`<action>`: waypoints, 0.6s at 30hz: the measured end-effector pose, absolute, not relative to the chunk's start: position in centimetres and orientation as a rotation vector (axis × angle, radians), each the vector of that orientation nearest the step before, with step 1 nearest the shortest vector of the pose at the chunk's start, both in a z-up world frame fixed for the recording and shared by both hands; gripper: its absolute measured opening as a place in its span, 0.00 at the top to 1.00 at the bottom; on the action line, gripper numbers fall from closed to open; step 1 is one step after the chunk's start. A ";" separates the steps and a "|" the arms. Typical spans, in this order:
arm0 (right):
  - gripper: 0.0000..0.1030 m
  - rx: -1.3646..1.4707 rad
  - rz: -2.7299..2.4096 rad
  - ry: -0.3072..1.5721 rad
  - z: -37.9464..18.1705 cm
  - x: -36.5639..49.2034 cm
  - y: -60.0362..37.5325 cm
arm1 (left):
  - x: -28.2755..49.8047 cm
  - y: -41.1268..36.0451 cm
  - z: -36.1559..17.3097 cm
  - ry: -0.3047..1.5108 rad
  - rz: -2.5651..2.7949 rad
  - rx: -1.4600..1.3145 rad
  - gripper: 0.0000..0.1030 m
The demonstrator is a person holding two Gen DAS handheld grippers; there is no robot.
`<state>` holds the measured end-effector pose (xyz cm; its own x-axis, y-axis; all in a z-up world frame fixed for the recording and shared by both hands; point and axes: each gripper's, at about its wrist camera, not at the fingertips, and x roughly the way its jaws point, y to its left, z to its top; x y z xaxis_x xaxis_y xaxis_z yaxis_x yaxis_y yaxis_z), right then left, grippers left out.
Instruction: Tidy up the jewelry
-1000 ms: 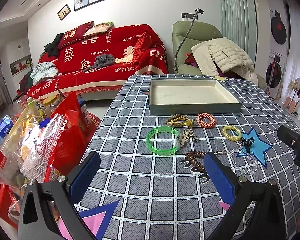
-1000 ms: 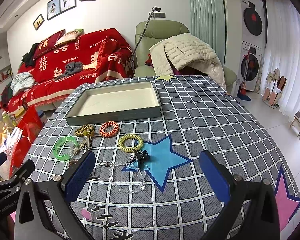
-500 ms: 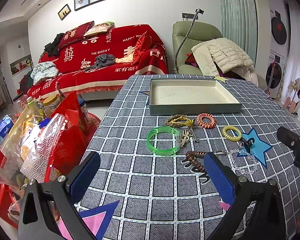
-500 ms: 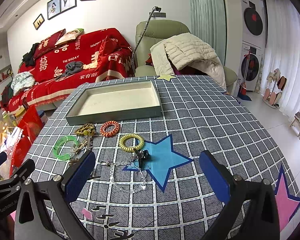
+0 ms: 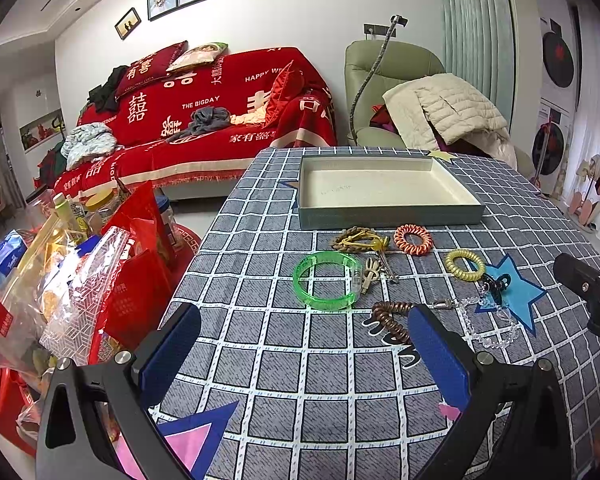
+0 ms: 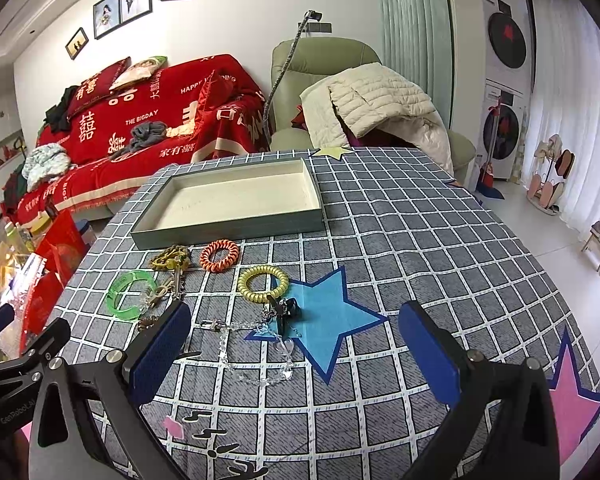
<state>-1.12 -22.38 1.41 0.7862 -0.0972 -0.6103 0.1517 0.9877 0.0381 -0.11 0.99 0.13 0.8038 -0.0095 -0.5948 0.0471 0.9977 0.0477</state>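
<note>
An empty grey tray (image 5: 388,216) (image 6: 228,234) with a cream inside sits at the far side of the table. In front of it lie a green bangle (image 5: 326,280) (image 6: 129,294), an orange coil band (image 5: 413,234) (image 6: 219,255), a yellow coil band (image 5: 465,265) (image 6: 263,283), a braided gold bracelet (image 5: 358,239) (image 6: 170,258), a brown coil band (image 5: 390,318) and a clear bead chain (image 6: 256,344) (image 5: 488,320). My left gripper (image 5: 304,354) is open and empty, near the bangle. My right gripper (image 6: 296,354) is open and empty, over the bead chain.
A checked cloth with star patches (image 6: 332,316) covers the table. Bags of snacks and bottles (image 5: 60,264) stand off the table's left edge. A red sofa (image 5: 204,120) and a green armchair (image 6: 340,92) are behind.
</note>
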 end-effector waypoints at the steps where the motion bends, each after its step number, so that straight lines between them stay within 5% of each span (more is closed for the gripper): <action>1: 0.00 0.086 -0.135 0.652 1.4 -1.0 -22.4 | -0.1 1.0 0.1 0.638 -0.030 0.061 0.00; 18: 0.00 0.100 -0.116 0.774 -1.2 1.0 -22.4 | 4.9 2.8 -2.1 0.767 -0.038 0.046 0.00</action>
<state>0.95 -22.36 -1.19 0.7094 -0.0678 -0.7015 0.1409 0.9889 0.0470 4.93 2.78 -2.05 0.7195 -0.0171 -0.6943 0.0508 0.9983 0.0281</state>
